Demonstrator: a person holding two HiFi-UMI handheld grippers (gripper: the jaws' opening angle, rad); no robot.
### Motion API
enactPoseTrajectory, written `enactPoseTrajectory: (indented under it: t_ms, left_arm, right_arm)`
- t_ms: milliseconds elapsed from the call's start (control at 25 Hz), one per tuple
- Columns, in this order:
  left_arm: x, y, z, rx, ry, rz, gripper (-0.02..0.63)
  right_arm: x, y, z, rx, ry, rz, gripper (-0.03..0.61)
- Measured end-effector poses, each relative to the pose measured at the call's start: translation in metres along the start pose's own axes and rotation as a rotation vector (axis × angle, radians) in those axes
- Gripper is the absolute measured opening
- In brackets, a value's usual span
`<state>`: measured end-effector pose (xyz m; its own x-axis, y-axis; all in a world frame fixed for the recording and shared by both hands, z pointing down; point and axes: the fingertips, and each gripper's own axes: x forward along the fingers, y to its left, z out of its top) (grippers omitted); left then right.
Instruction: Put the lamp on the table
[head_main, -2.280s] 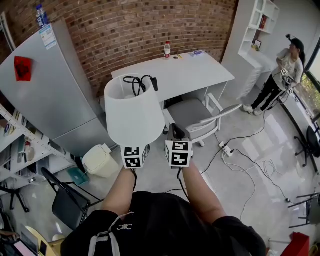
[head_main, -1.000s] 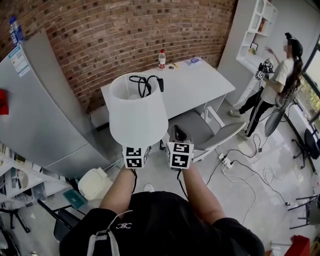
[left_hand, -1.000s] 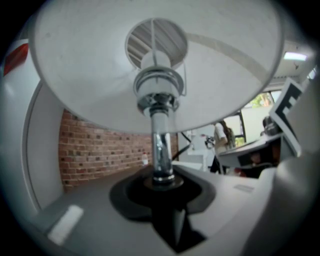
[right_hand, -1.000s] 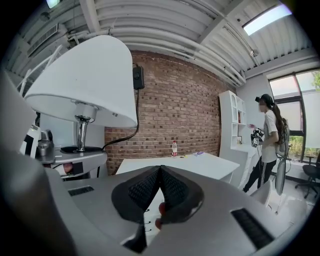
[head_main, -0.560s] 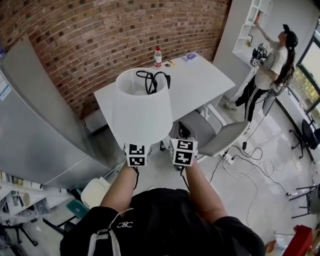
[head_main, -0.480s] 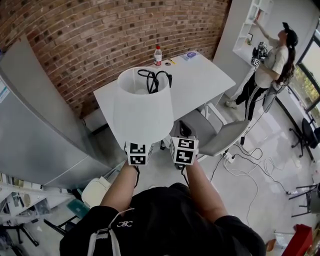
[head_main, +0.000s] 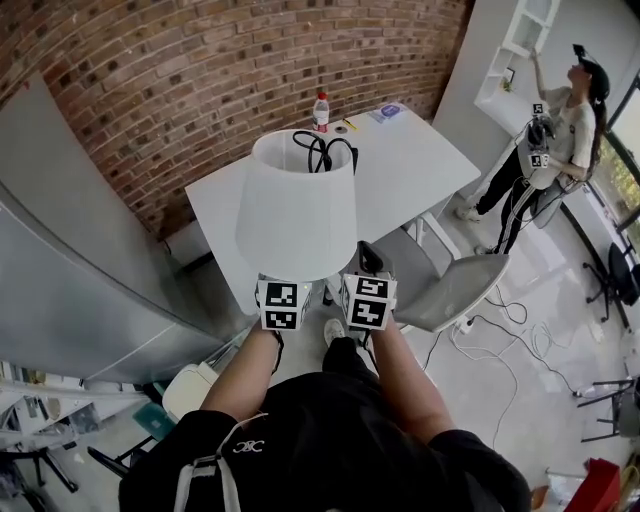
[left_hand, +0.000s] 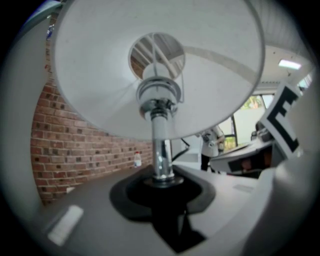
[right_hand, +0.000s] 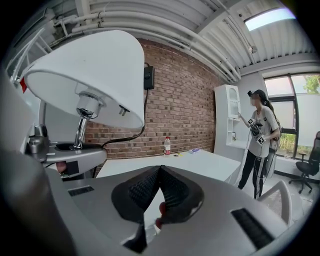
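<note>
The lamp has a white shade (head_main: 297, 210) and a chrome stem (left_hand: 161, 150), and it stands upright in the air. My left gripper (head_main: 283, 300) is shut on the stem just under the shade (left_hand: 100, 75), its jaws closed around the tube. A black cord (head_main: 325, 150) is bundled on top of the shade. My right gripper (head_main: 366, 298) is beside the left one, shut with nothing between its pads (right_hand: 159, 187). The white table (head_main: 420, 170) lies just beyond the lamp, against the brick wall.
A small bottle (head_main: 321, 110) and a few small items stand at the table's far edge. A grey chair (head_main: 450, 290) stands at the table's near right. A person (head_main: 560, 130) reaches up to a white shelf (head_main: 520, 60). A grey cabinet (head_main: 80, 260) stands left. Cables cross the floor.
The lamp and both grippers have come closer to the table, which now lies right behind the shade. The person at the right has raised an arm to the shelf.
</note>
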<state>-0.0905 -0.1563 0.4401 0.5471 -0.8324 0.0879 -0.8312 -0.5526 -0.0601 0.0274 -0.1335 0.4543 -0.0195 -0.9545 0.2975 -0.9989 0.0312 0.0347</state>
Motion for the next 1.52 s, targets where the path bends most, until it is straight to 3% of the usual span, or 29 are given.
enactPoseTrajectory:
  t_ms: [560,1240,1520]
  left_arm:
    - [0.144,0.038,0.004,-0.047,-0.012,-0.012,0.100]
    - [0.320,0.099,-0.047,-0.079,0.055,-0.011,0.100]
    - [0.374,0.104,-0.067,-0.077,0.065,-0.024,0.100]
  right_arm:
    - [0.116,-0.049,0.024,-0.009,0.043,-0.001,-0.011]
    - [0.215,-0.131,-0.034,0.002,0.217,-0.100,-0.011]
    - [0.243,-0.148,-0.050,0.006,0.269,-0.092,-0.011]
